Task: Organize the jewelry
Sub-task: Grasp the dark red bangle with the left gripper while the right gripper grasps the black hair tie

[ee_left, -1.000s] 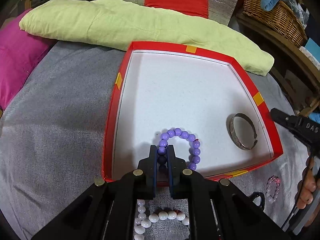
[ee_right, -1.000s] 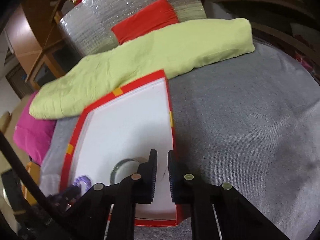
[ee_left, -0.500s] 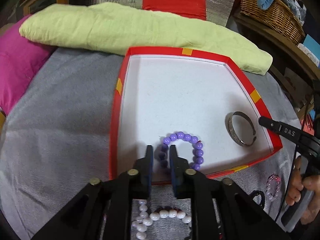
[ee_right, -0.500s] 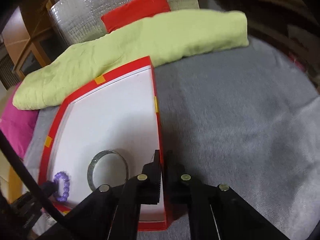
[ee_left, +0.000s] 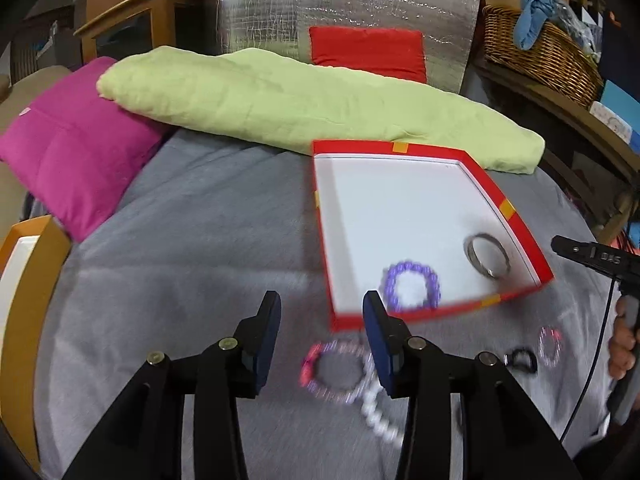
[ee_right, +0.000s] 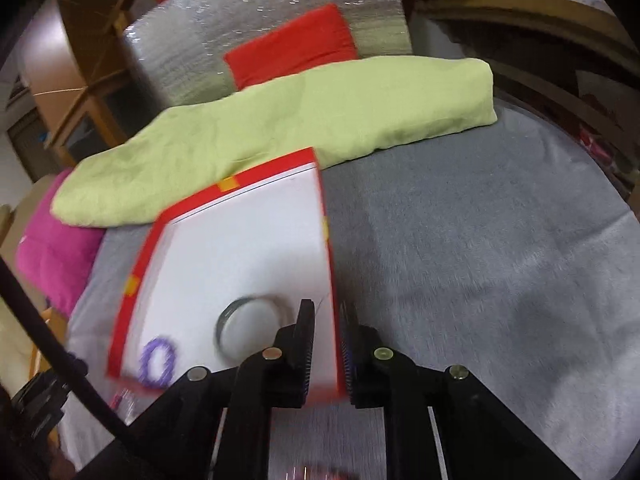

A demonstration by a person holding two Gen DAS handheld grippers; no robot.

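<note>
On the grey blanket: pink bracelet (ee_left: 310, 364) and white beads (ee_left: 372, 408) overlap, just short of the box (ee_left: 520, 224).
Box holds: purple bracelet (ee_left: 408, 269) near the front wall, bangle (ee_left: 486, 237) by the right wall.
Left gripper (ee_left: 320, 312): parted, empty, above the blanket.
Right gripper (ee_right: 326, 312): jaws slightly apart astride the box's right wall, not pinching.
Next pick: likely the pink bracelet; straddle its free side, clear of the white beads.
Change: left jaws have just opened off the purple bracelet and backed out; right jaws have just loosened from the wall.
</note>
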